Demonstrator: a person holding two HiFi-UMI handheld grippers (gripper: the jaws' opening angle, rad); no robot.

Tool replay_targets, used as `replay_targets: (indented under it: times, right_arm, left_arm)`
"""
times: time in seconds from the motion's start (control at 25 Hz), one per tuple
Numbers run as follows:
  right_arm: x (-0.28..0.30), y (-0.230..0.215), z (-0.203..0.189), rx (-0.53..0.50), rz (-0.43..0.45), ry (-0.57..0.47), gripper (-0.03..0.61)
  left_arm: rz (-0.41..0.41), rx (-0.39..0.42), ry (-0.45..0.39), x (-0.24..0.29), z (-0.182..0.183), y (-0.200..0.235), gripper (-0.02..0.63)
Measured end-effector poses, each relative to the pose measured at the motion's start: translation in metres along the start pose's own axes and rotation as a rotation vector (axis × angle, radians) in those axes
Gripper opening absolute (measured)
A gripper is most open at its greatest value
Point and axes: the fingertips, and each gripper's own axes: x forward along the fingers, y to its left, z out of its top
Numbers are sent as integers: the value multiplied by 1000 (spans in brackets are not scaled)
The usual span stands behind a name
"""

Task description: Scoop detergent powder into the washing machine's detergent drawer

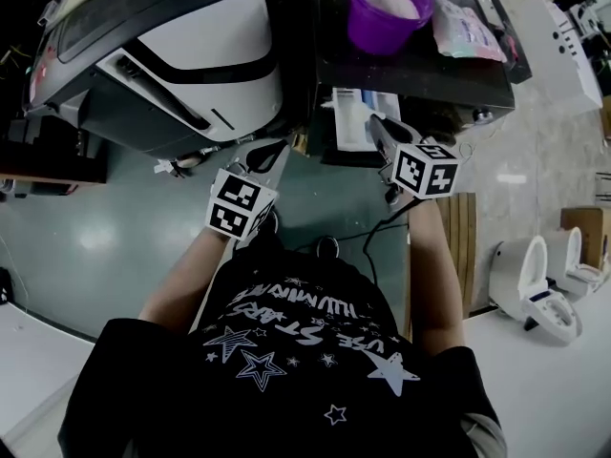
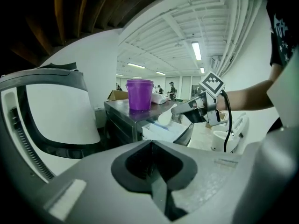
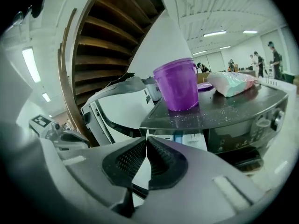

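The person wears a black short-sleeved T-shirt (image 1: 286, 351) printed with white stars and lettering. The grey plastic left gripper (image 2: 150, 143) and right gripper (image 3: 145, 141) each carry a white cube with black square markers (image 1: 239, 206). A thin black cable (image 2: 225, 129) leaves the right one.

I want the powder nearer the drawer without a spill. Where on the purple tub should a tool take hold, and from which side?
Probably the rim of the purple tub, from above on the near side, one jaw inside and one outside. It stands upright and open on the washer top, with powder inside, and looks wide for spanning.
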Motion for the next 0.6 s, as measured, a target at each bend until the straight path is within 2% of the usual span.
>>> replay_targets:
  times: [0.6]
  right_arm:
    - [13,17,-26,-337,-202,98,34]
  left_arm:
    - [-100,7,-13,-4,-11,19,2]
